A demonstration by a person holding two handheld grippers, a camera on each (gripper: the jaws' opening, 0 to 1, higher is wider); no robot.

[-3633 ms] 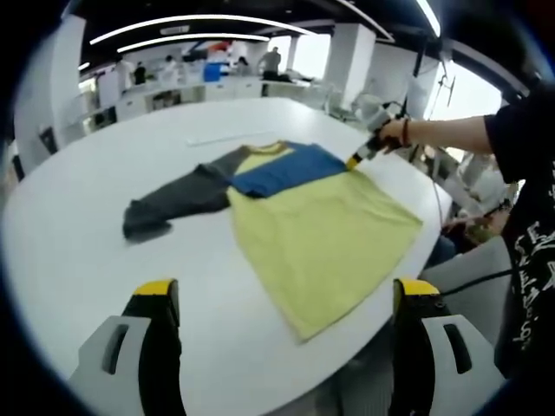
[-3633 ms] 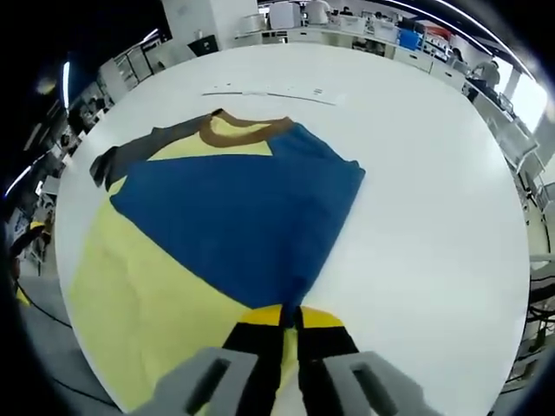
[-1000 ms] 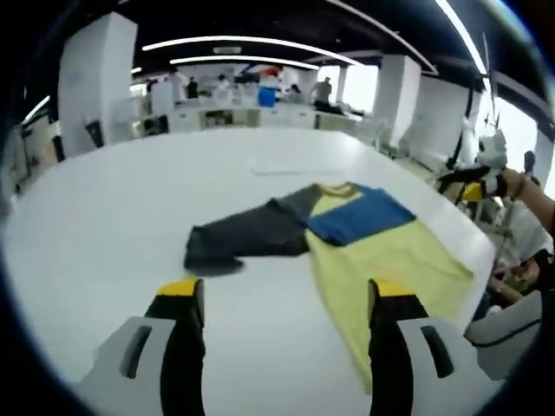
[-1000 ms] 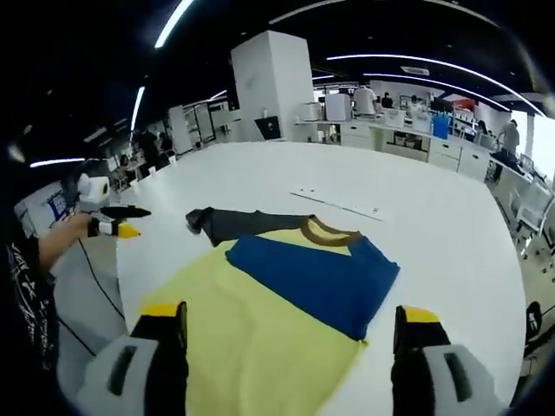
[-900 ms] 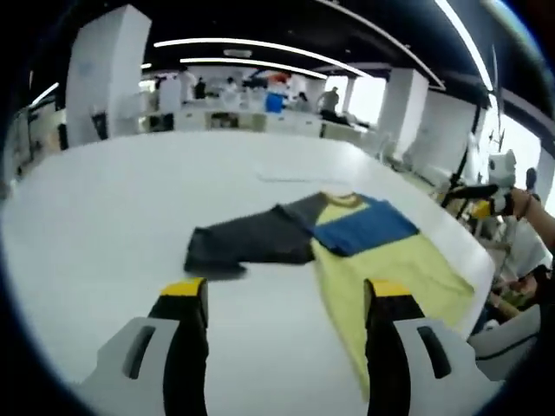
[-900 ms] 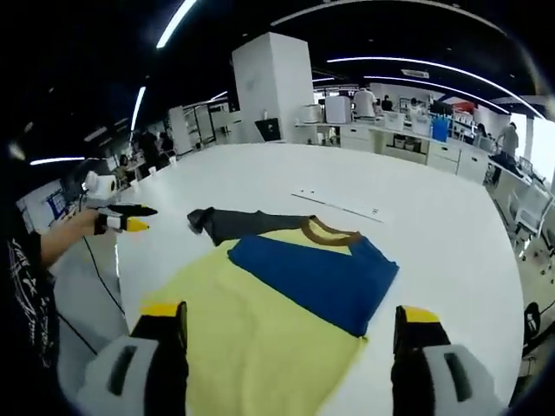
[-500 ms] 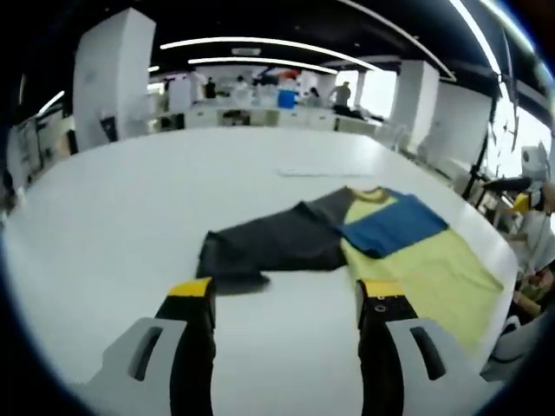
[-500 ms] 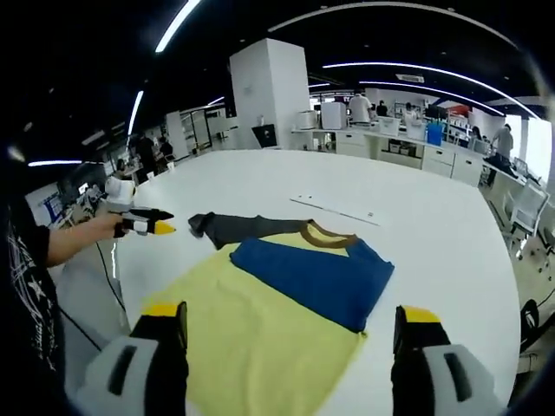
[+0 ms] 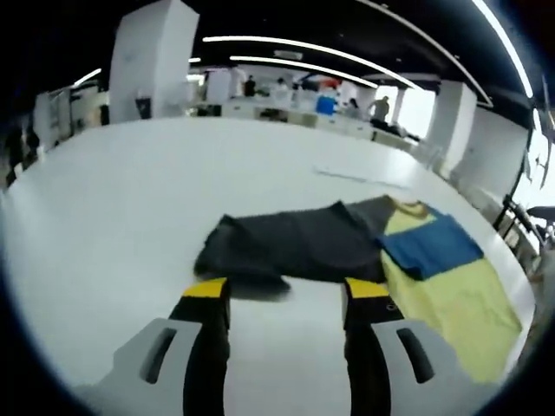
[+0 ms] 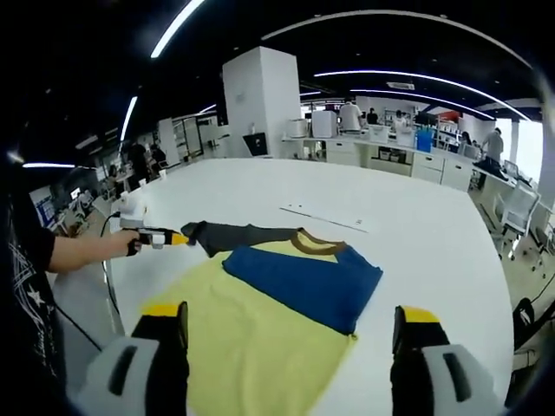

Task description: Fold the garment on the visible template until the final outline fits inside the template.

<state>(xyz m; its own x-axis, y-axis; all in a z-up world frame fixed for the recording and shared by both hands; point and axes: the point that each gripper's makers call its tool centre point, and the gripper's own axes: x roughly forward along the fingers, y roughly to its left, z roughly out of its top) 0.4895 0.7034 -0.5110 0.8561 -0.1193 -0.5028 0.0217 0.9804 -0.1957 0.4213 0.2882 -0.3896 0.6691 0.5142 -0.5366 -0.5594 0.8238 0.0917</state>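
Here, by size:
Table: white, round, spans mid-frame in both views.
Shirt: centre of right gripper view; blue sleeve folded over yellow body, grey sleeve spread out.
Left gripper: jaws apart, just short of the grey cuff.
Right gripper: jaws wide, empty.

**White table and what lies on it**

A large white table with a rounded edge carries everything. One garment lies flat on it, a shirt with a yellow body, a brown collar and a dark grey sleeve stretched out to one side. A blue sleeve is folded over the yellow chest. In the left gripper view the end of the grey sleeve is a little crumpled. Beyond the collar, well apart from the garment, a thin pale strip lies on the table; what it is cannot be told.
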